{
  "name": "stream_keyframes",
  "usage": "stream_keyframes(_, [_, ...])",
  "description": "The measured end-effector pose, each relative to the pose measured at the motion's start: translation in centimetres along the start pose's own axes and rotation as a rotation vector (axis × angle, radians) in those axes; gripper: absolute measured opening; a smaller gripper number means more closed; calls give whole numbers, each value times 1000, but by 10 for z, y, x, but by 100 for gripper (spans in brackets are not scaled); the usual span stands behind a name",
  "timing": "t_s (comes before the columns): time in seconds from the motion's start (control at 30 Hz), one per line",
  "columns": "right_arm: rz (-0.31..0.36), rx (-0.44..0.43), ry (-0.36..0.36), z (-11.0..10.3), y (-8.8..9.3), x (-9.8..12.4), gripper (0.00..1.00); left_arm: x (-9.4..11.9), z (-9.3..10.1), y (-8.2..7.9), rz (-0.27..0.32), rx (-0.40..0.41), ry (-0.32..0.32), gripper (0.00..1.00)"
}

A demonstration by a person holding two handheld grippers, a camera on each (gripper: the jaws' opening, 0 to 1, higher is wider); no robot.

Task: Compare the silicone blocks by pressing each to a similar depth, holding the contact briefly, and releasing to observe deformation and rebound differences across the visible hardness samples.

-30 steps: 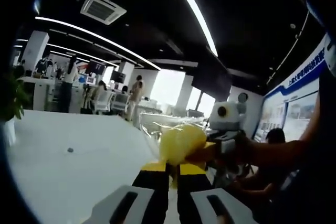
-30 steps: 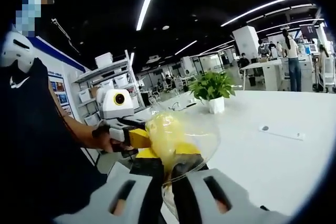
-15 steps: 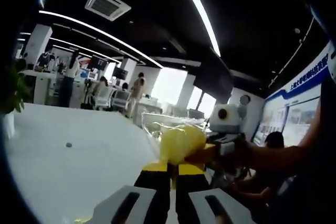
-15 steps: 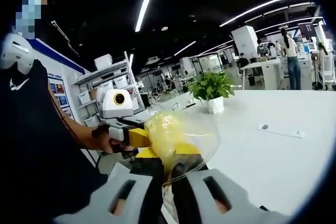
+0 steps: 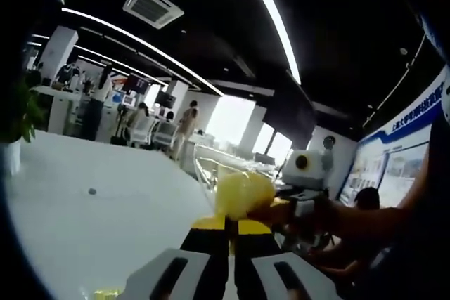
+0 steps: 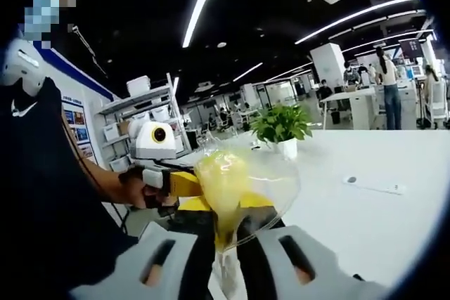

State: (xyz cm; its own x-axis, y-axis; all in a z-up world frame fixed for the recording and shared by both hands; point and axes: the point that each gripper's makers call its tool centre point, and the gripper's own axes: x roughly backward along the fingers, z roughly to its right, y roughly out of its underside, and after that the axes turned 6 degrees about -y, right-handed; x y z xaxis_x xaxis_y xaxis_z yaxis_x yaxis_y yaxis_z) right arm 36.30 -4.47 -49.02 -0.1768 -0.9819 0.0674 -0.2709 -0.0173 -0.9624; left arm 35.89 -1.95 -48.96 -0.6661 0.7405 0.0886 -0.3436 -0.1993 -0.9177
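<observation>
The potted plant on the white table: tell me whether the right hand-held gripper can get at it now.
Probably not yet: the right hand-held gripper is shut on the yellow bagged block, and the potted plant stands farther back on the white table.

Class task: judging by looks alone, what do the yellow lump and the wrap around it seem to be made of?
Yellow lump: probably soft silicone or rubber; matte, rounded, bulging between the grippers. Wrap: likely thin clear plastic film; glossy, see-through, creased. Both are guesses.

Long ceiling light strips (image 5: 271, 22) burn bright against a dark ceiling; daylight blows out a far window (image 5: 230, 119); the white desk (image 6: 365, 216) glares; fisheye bending curves lines near the edges; both views soft, the near tongs (image 6: 226, 244) blurred.
</observation>
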Motion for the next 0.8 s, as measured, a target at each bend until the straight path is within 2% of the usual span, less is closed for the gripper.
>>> stream_keyframes(0.07, [0, -14, -2, 0, -2, 0, 9, 2, 1, -1, 5, -2, 2, 0])
stream_keyframes(0.2, [3, 16, -1, 0, -7, 0, 13, 3, 2, -6, 22, 16, 7, 0])
stream_keyframes(0.27, [6, 20, 20, 4, -8, 1, 21, 2, 3, -9, 29, 20, 8, 0])
stream_keyframes(0.33, [53, 19, 60, 11, -16, 2, 35, 1, 3, -10, 29, 17, 8, 0])
stream_keyframes(0.37, [69, 45, 74, 14, -19, 4, 40, 1, 3, -9, 25, 18, 11, 0])
stream_keyframes(0.47, [75, 49, 76, 14, -19, 6, 54, 0, 0, -8, 23, 37, 12, 0])
stream_keyframes(0.6, [132, 74, 155, 26, -28, 9, 96, 0, 0, -9, 27, 44, 12, 0])
stream_keyframes(0.63, [153, 103, 167, 27, -34, 15, 97, 0, 0, -10, 29, 48, 13, 0])
stream_keyframes(0.7, [186, 73, 167, 28, -39, 22, 97, 0, 0, -12, 34, 56, 15, 0])
stream_keyframes(0.8, [147, 62, 189, 33, -32, 25, 97, 0, 0, -15, 41, 64, 17, 0])
